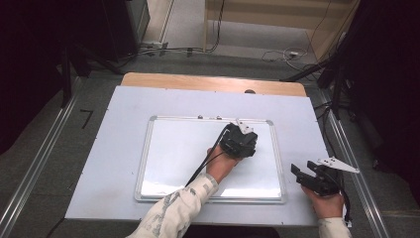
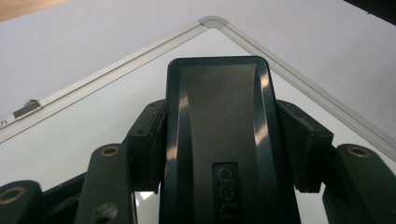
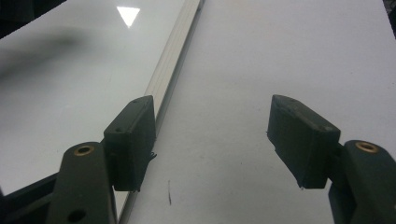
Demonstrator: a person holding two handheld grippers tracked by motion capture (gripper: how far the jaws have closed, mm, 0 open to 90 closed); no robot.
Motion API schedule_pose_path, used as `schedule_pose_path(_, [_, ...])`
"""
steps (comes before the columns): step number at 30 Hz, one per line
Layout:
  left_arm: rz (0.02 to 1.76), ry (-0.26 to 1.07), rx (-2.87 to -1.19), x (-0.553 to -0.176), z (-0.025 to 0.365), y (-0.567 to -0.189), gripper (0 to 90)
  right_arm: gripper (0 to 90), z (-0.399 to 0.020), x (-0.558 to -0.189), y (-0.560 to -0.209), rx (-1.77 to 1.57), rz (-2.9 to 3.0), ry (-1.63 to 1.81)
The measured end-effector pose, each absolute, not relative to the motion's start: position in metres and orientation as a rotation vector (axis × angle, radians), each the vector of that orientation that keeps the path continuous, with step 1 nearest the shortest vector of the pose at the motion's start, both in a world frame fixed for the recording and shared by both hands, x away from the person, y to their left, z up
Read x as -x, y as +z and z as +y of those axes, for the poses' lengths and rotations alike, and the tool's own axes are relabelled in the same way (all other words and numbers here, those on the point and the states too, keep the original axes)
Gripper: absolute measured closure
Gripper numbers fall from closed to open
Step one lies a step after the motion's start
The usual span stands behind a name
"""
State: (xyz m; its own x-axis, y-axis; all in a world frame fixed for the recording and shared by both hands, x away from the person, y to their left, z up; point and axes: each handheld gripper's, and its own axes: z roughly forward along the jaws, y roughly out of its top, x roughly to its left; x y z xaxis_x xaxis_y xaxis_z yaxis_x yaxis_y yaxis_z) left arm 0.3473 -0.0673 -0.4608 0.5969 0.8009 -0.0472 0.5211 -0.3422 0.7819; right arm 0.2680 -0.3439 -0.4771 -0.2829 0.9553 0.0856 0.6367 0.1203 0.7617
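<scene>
High view: left tool [image 1: 241, 141] over upper right area of white, silver-framed whiteboard [image 1: 168, 163] on pale grey desk [image 1: 119, 148]; right tool [image 1: 309, 178] beside board's right edge.

Left gripper view: black rectangular plastic eraser [image 2: 219, 135] pinched between jaws, near board corner.

Right gripper view: right tool [image 3: 212, 140] spread wide, holding nothing, above desk.

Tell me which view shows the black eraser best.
Left gripper view: the eraser fills the frame, clamped between the left gripper's jaws near the whiteboard corner. In the high view the hand and gripper cover it; the right gripper view faces the board's edge.
</scene>
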Motion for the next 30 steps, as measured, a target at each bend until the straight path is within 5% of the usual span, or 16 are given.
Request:
schedule_pose_path(8, [1.062, 0.447, -2.003, -0.335, -0.055, -0.452, 40.9, 30.9, -0.344, -0.268, -0.477, -1.542, 1.975, 0.999])
schedule_pose_path(30, [1.257, 0.543, -1.836, -0.272, 0.054, -0.449, 40.9, 30.7, -0.341, -0.266, -0.474, -1.528, 1.97, 0.998])
